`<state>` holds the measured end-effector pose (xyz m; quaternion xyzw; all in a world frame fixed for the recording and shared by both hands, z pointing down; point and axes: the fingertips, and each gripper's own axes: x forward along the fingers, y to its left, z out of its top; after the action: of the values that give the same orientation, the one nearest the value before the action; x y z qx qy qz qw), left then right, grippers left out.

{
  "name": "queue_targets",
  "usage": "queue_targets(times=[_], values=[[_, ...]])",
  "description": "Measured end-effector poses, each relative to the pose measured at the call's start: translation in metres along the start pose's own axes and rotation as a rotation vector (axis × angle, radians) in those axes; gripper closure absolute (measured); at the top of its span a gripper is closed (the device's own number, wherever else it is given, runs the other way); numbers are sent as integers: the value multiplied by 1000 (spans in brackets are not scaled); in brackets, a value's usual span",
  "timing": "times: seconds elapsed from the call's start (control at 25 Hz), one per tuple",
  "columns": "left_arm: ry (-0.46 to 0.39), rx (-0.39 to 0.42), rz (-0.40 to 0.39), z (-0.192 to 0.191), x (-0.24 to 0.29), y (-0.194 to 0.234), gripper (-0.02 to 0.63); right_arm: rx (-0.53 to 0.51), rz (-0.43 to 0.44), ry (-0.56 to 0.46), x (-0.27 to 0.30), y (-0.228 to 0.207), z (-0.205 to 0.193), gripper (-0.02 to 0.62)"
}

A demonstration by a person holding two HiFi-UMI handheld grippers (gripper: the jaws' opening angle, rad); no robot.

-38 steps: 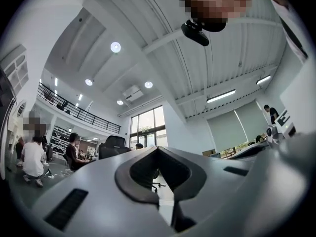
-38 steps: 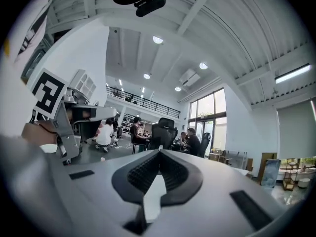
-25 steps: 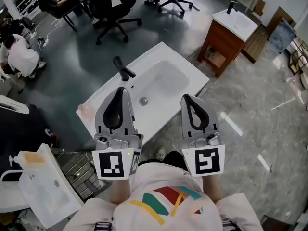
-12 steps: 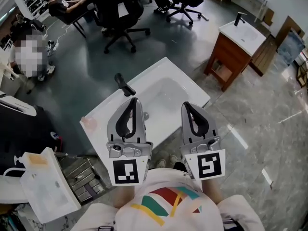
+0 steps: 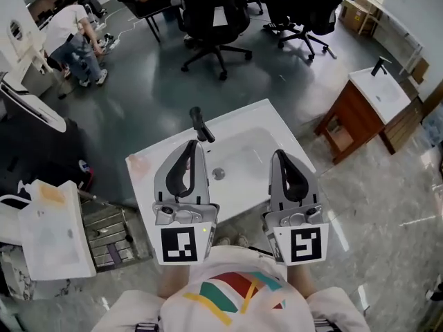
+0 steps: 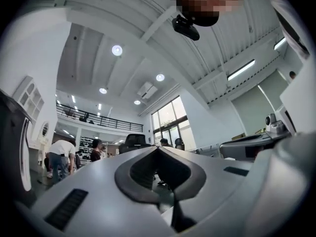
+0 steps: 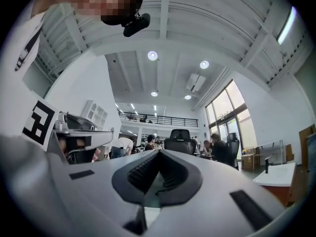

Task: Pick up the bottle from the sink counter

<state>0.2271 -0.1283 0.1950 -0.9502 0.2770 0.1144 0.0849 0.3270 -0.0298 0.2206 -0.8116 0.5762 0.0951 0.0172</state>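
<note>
The white sink counter (image 5: 277, 126) lies below me in the head view, with a black tap (image 5: 201, 124) at its far edge and a drain (image 5: 219, 174) in the basin. A small pale pinkish object (image 5: 138, 163), too blurred to tell whether it is the bottle, rests on the counter's left corner. My left gripper (image 5: 192, 144) hovers above the basin's left side, shut and empty. Over the counter's right side my right gripper (image 5: 280, 154) is also shut with nothing held. Both gripper views look up at the ceiling past the closed left gripper (image 6: 158, 148) and right gripper (image 7: 159, 152).
A second basin on a wooden cabinet (image 5: 360, 109) stands at the right. Black office chairs (image 5: 214, 19) and people (image 5: 73, 30) are beyond the sink. A white boxy unit (image 5: 52, 234) and a metal rack (image 5: 111, 234) sit at my lower left.
The head view has swung, so the sink counter now sits lower and more central under both grippers. The left gripper moved right, closer to the right one. Both jaws stayed shut.
</note>
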Motion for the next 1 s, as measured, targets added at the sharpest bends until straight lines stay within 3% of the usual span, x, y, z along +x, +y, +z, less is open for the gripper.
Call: queue_targets(times=[0.4,0.76,1.0], values=[[31,98,304,11,-46,89,588,76,305,-76,69,74,13,583],[77,125,493,8,-87,141,588,83,565,-92,112,150,11,577],[112,119,560,-8,-108,172,588,70,756,-36,133,216,-7,456]])
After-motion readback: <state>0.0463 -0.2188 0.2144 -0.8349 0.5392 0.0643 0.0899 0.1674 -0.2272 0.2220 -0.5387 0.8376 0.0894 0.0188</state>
